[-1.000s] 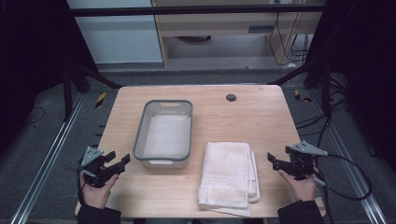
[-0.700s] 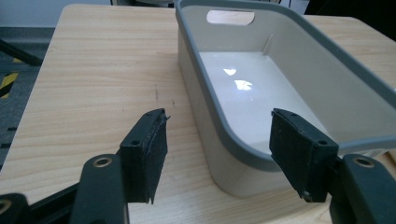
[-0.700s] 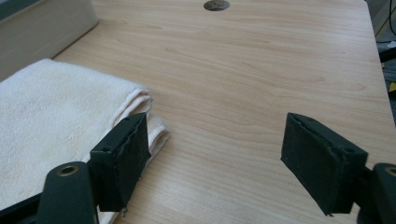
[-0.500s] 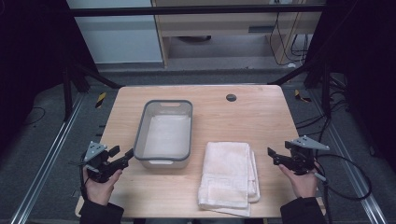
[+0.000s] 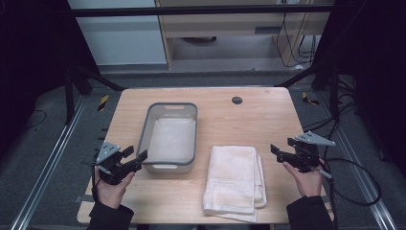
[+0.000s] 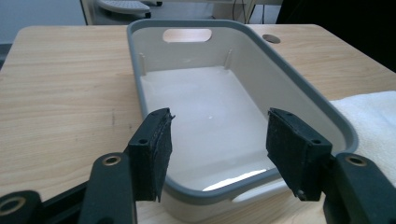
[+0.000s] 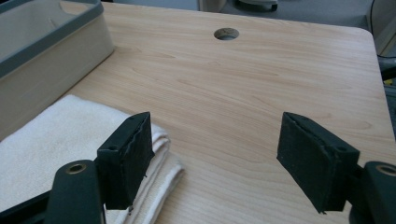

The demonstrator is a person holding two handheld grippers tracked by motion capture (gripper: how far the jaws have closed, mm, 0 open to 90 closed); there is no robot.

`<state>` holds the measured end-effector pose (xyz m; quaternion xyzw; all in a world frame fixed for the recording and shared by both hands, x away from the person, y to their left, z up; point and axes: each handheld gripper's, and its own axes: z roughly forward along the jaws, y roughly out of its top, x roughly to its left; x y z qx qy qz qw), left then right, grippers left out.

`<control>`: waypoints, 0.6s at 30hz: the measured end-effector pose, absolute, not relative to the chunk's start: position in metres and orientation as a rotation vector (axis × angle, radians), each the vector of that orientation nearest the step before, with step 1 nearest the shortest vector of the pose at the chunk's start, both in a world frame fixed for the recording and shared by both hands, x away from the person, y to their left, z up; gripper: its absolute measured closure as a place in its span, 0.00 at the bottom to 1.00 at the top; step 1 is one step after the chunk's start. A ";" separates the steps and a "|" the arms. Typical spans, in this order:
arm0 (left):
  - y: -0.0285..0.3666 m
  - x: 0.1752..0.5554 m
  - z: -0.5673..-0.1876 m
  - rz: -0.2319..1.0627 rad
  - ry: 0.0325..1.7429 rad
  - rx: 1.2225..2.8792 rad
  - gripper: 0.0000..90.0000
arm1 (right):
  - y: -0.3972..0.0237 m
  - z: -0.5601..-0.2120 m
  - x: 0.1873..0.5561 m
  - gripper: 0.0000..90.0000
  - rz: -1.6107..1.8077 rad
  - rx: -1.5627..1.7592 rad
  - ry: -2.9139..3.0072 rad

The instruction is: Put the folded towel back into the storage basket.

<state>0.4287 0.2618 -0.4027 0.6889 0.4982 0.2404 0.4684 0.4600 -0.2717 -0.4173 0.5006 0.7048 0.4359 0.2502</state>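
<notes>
Both claws open, empty; folded cream terry towel (image 5: 234,178) soft, floppy: left claw (image 5: 130,160), right claw (image 5: 279,152) should pinch stacked edges.

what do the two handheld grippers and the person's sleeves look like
Both the left gripper and right gripper are black, with two flat rectangular jaws and a grey triangular plate on top. A black cable trails from the right one. The sleeves are dark.

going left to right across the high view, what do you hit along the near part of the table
left gripper → grey bin → folded white towel → right gripper
</notes>
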 end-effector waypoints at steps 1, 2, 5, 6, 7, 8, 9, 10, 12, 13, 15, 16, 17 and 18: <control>0.262 0.429 -0.403 0.589 1.222 1.689 0.45 | -0.271 -0.416 0.461 0.30 1.188 1.361 1.923; 0.257 0.428 -0.401 0.581 1.207 1.692 0.45 | -0.269 -0.415 0.461 0.30 1.192 1.357 1.927; 0.252 0.428 -0.399 0.576 1.194 1.697 0.46 | -0.267 -0.414 0.463 0.30 1.193 1.351 1.934; 0.250 0.427 -0.398 0.575 1.190 1.699 0.46 | -0.265 -0.413 0.463 0.30 1.198 1.347 1.935; 0.247 0.427 -0.398 0.576 1.183 1.701 0.46 | -0.265 -0.413 0.464 0.30 1.201 1.347 1.940; 0.245 0.426 -0.397 0.575 1.175 1.703 0.46 | -0.264 -0.413 0.465 0.30 1.198 1.343 1.945; 0.242 0.426 -0.397 0.573 1.167 1.706 0.47 | -0.261 -0.411 0.466 0.30 1.202 1.338 1.952; 0.236 0.425 -0.395 0.569 1.152 1.717 0.47 | -0.260 -0.411 0.467 0.30 1.201 1.334 1.955; 0.230 0.425 -0.395 0.562 1.138 1.724 0.47 | -0.257 -0.410 0.468 0.30 1.205 1.333 1.959; 0.230 0.425 -0.395 0.562 1.138 1.724 0.47 | -0.257 -0.410 0.468 0.30 1.205 1.333 1.959; 0.224 0.424 -0.394 0.554 1.124 1.736 0.47 | -0.255 -0.409 0.469 0.30 1.203 1.330 1.966; 0.221 0.424 -0.394 0.554 1.119 1.739 0.47 | -0.253 -0.408 0.470 0.29 1.204 1.329 1.970; 0.217 0.424 -0.394 0.551 1.112 1.746 0.47 | -0.252 -0.408 0.471 0.29 1.201 1.322 1.972; 0.214 0.424 -0.395 0.546 1.106 1.751 0.47 | -0.250 -0.408 0.471 0.28 1.202 1.331 1.980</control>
